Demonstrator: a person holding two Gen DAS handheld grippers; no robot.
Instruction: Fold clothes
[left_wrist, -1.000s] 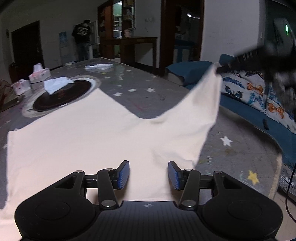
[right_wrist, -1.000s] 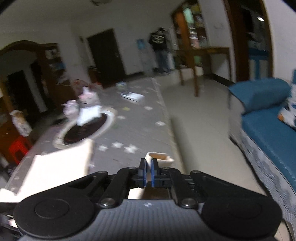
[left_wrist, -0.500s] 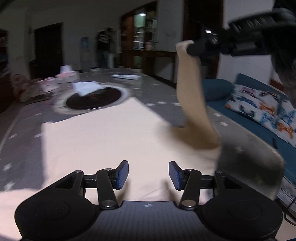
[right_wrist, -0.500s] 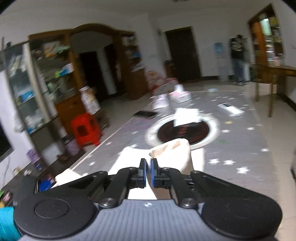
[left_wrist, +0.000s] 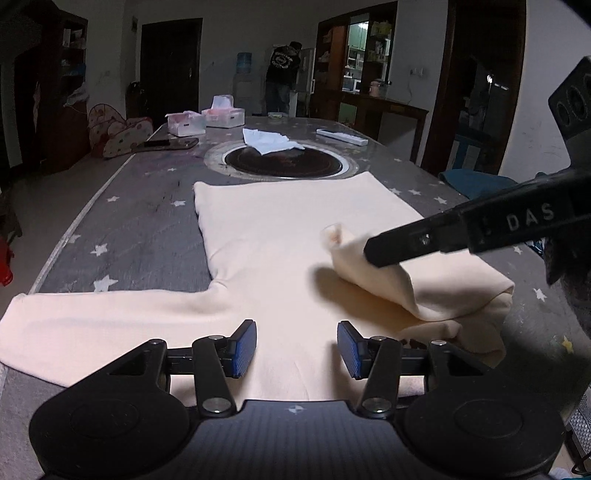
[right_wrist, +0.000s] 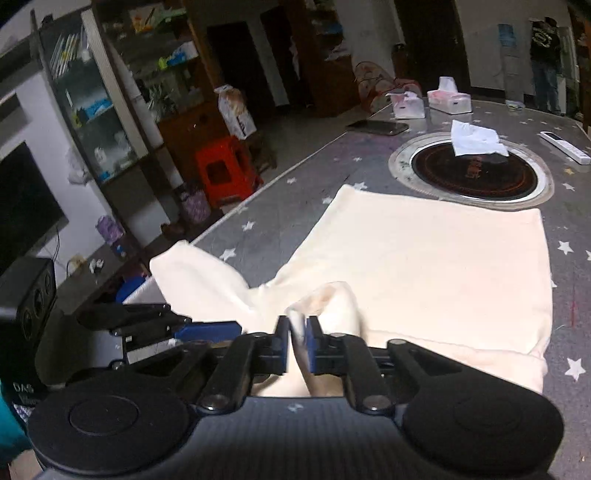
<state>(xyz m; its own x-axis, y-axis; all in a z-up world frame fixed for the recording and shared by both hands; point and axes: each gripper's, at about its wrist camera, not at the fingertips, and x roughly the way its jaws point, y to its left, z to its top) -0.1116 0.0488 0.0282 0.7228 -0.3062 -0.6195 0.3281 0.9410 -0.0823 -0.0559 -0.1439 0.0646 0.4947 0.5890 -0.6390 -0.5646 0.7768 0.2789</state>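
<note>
Cream shirt (left_wrist: 280, 240) lies flat on the starry table (left_wrist: 140, 236), one sleeve folded inward. Right gripper (right_wrist: 297, 341) is clenched on that sleeve's cuff, holding it over the shirt's body. Left gripper (left_wrist: 297, 345) hovers spread wide above the near edge, gripping nothing.

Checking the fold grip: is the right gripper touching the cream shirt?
Touching. The right wrist view shows the right gripper shut on the cream shirt, sleeve fabric pinched between its fingers.
</note>
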